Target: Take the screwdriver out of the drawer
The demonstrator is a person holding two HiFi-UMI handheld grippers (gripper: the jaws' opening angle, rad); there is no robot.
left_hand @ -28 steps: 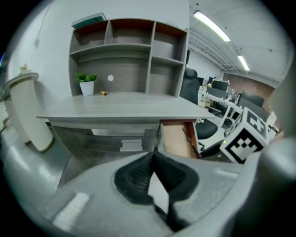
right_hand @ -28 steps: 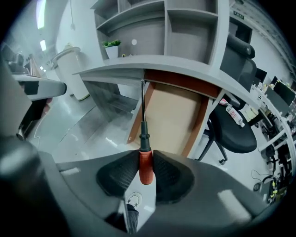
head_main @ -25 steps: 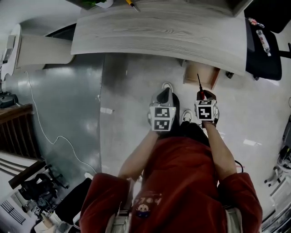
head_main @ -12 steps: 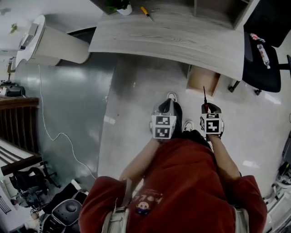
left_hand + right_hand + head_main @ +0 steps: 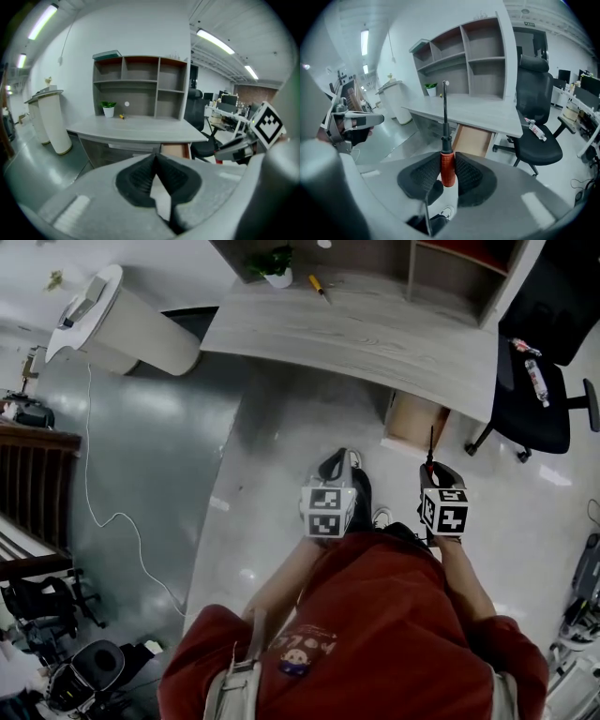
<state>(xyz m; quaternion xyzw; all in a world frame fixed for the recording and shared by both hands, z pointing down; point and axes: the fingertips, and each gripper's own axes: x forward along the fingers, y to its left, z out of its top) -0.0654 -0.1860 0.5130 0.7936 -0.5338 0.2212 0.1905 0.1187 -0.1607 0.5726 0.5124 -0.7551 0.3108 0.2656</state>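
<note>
**Screwdriver's out, drawer hanging open**

Office floor, grey and glossy, with the desk (image 5: pixel 375 329) curving across the top of the head view. All places below are relative to that desk.

The right gripper (image 5: pixel 448 176) is pinching the screwdriver (image 5: pixel 447 166) by its red handle. Its pads squeeze both sides, and the black shaft pokes up toward the desk. The left gripper (image 5: pixel 156 176) has its jaws pressed together on nothing. It sits just beside the right one, out in front of the desk.

What changed: a second ago the desk filled way more of the head view, and the shelf unit on its far side was barely in frame. Now the whole view has lifted, like the person straightened up, and both grippers came up with it. The grip on the handle looks the same in all three head shots, with no slipping that I can see.

What it means: I'd call the task basically done. The drawer (image 5: pixel 472 139) hangs open under the desk's right end, near the chair (image 5: pixel 534 399). In the right gripper view it sits well beyond and below the tool. What's left is probably setting the screwdriver down, maybe on the desk top. The empty left gripper looks free to shut the drawer.
</note>
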